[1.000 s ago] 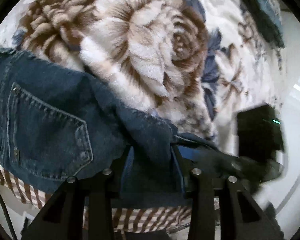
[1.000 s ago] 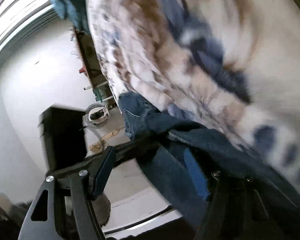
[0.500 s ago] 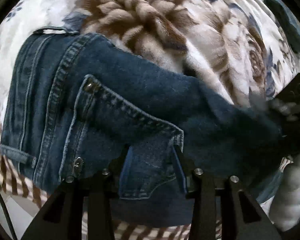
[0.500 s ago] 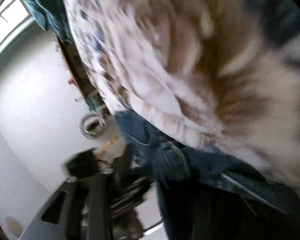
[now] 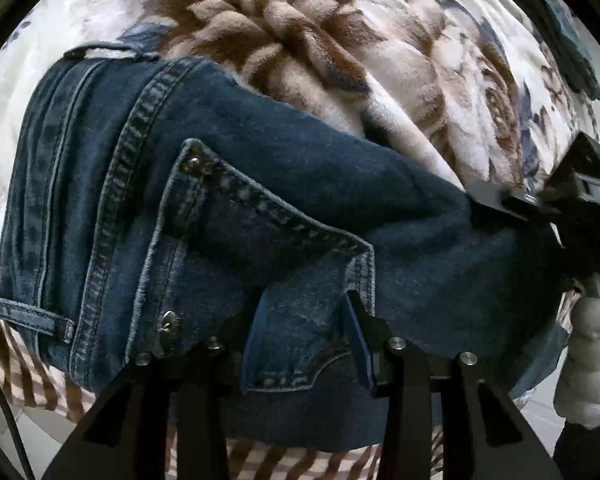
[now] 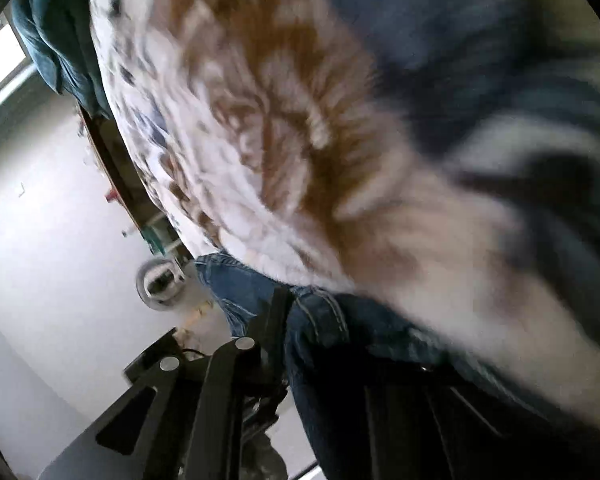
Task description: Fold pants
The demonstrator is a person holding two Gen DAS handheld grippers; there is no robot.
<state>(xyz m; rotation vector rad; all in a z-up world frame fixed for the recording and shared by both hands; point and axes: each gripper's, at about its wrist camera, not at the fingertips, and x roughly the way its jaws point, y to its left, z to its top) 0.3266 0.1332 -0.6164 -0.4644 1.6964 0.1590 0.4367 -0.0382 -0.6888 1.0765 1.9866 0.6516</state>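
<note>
On the floral blanket (image 5: 300, 60), jeans (image 5: 260, 208) bunch between both grippers' fingers (image 5: 356, 332).

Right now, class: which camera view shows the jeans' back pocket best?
The left wrist view: the back pocket fills the middle, sharp, stitching and rivets clear. The right wrist view shows only blurred folds of the jeans at the blanket's edge, no pocket.

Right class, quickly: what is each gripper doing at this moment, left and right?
Left gripper: shut on the jeans, at the back pocket.
Right gripper: jaws closing, denim between them at the jeans' edge.
</note>
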